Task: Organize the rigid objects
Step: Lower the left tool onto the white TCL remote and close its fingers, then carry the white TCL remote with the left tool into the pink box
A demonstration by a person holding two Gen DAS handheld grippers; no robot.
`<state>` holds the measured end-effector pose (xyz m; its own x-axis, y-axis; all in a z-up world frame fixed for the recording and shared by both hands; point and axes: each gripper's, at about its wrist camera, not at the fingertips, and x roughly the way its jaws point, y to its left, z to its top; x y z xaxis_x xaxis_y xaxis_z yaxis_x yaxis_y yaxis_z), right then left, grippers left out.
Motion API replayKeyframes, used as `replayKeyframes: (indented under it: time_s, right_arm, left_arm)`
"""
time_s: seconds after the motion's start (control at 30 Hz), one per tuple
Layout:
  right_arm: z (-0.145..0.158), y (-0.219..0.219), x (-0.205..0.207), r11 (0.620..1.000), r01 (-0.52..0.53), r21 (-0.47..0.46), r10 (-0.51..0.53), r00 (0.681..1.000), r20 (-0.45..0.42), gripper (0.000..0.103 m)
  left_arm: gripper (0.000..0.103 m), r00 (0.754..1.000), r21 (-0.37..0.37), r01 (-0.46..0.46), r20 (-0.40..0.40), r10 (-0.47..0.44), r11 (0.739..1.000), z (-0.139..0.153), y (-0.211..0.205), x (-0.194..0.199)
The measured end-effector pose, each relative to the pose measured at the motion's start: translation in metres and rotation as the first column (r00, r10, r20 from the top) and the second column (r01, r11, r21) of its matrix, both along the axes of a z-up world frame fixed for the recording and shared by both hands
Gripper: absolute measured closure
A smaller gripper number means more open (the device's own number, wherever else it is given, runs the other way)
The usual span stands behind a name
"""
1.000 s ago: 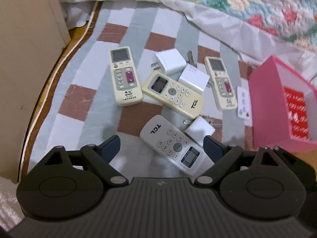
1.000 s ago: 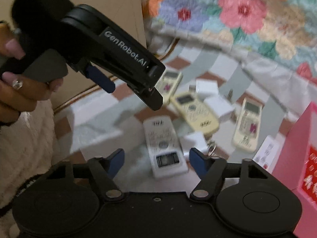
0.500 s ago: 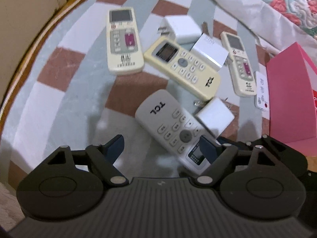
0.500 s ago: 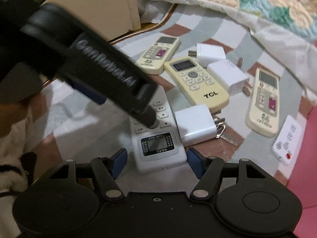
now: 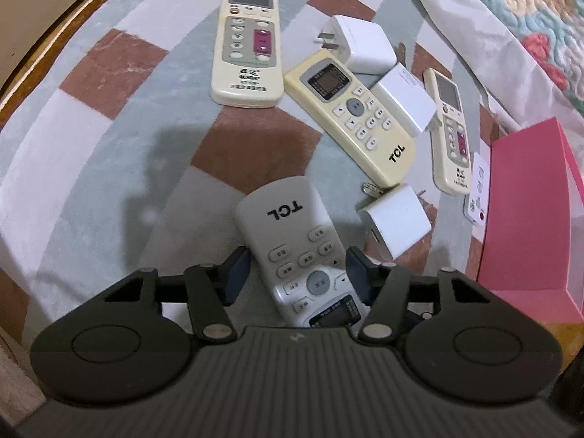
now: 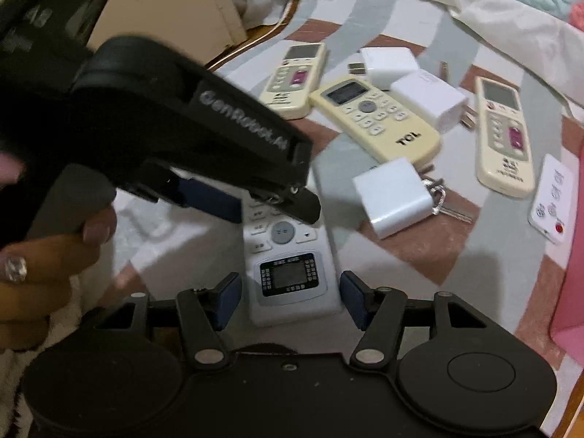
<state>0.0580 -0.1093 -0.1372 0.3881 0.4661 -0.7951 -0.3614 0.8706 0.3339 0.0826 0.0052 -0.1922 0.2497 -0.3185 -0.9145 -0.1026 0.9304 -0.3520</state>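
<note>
A white TCL remote (image 5: 292, 233) lies on the checked cloth, screen end toward me. My left gripper (image 5: 296, 270) is open with its blue pads on either side of the remote's middle; it also shows from the side in the right wrist view (image 6: 233, 197). My right gripper (image 6: 290, 299) is open, its pads flanking the remote's screen end (image 6: 292, 277). A yellow TCL remote (image 5: 350, 116), two cream remotes (image 5: 248, 40) (image 5: 450, 131), three white chargers (image 5: 396, 221) (image 5: 365, 43) (image 5: 407, 104) and a small white remote (image 5: 478, 193) lie beyond.
A pink box (image 5: 529, 219) stands at the right. A floral quilt (image 5: 511, 11) lies at the back right. A beige wall panel (image 6: 164, 3) rises at the left. A key ring (image 6: 438, 197) lies by the near charger.
Both grippers have moved down and forward onto the white TCL remote. The left gripper's jaws have narrowed around it.
</note>
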Motion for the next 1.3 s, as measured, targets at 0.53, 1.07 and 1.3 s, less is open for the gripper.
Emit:
replayKeyframes:
  time_s: [0.53,1.07,1.3]
  right_arm:
    - [-0.002,-0.006,0.007,0.987,0.121,0.104,-0.119,0.993,-0.019,0.041]
    - [0.014,-0.018,-0.015,0.983,0.135,0.124,-0.142,0.989,0.049,0.041]
    - [0.054,-0.039,-0.035,0.971,0.182,0.153,-0.198,0.975,0.101,0.041]
  left_arm:
    - [0.055,0.999,-0.074,0.014,-0.046,-0.018,0.997,-0.004,0.000,-0.006]
    - [0.068,0.994,-0.077,0.108,0.025,-0.106,0.991,0.033,-0.008,-0.027]
    - [0.069,0.977,-0.095,0.196,0.100,-0.186,0.976,0.083,-0.019,-0.038]
